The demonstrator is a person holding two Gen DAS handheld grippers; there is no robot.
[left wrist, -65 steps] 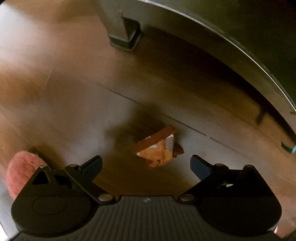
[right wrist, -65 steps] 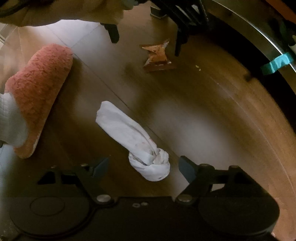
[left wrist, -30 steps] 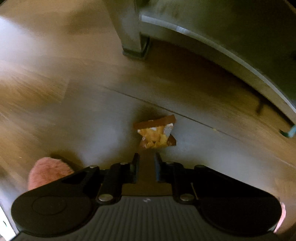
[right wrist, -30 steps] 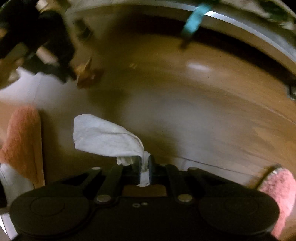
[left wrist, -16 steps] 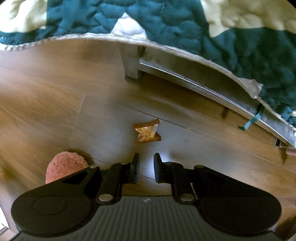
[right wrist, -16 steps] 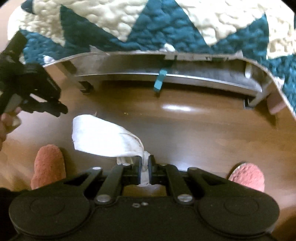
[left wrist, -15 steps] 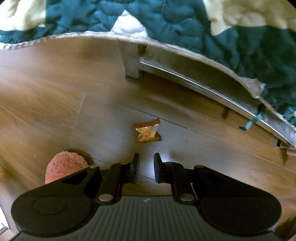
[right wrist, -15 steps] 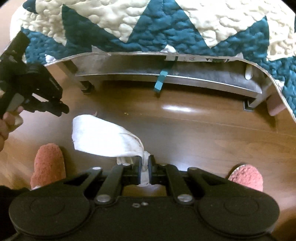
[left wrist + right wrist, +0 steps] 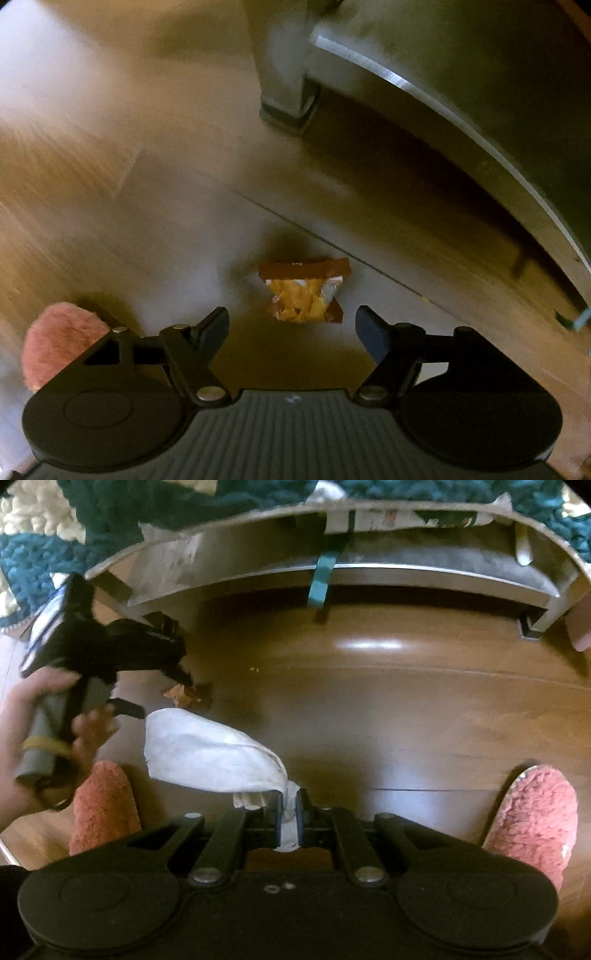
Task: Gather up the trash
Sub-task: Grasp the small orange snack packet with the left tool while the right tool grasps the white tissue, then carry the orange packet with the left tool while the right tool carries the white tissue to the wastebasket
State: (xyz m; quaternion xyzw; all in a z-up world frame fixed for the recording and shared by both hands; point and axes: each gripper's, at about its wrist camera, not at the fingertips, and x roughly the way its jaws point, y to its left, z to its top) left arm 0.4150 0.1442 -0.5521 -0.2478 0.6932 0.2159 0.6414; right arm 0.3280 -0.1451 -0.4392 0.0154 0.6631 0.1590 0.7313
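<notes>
A crumpled orange and brown snack wrapper (image 9: 303,291) lies on the wooden floor. My left gripper (image 9: 291,328) hangs close over it, pointing down, its jaws opening wide; the wrapper sits just beyond and between the fingertips, untouched. In the right wrist view the wrapper (image 9: 186,695) shows under the left gripper's black body. My right gripper (image 9: 289,812) is shut on a crumpled white tissue (image 9: 210,753), which hangs off to the left above the floor.
A metal bed frame (image 9: 369,568) with a leg (image 9: 284,92) and a teal and cream quilt (image 9: 44,542) runs along the far side. A teal strap (image 9: 321,576) dangles from it. Pink fuzzy slippers (image 9: 532,816) (image 9: 103,805) stand on the floor at both sides.
My left gripper dropped back down close to the wrapper and its jaws spread from shut to wide. The right gripper rose a little, still holding the tissue.
</notes>
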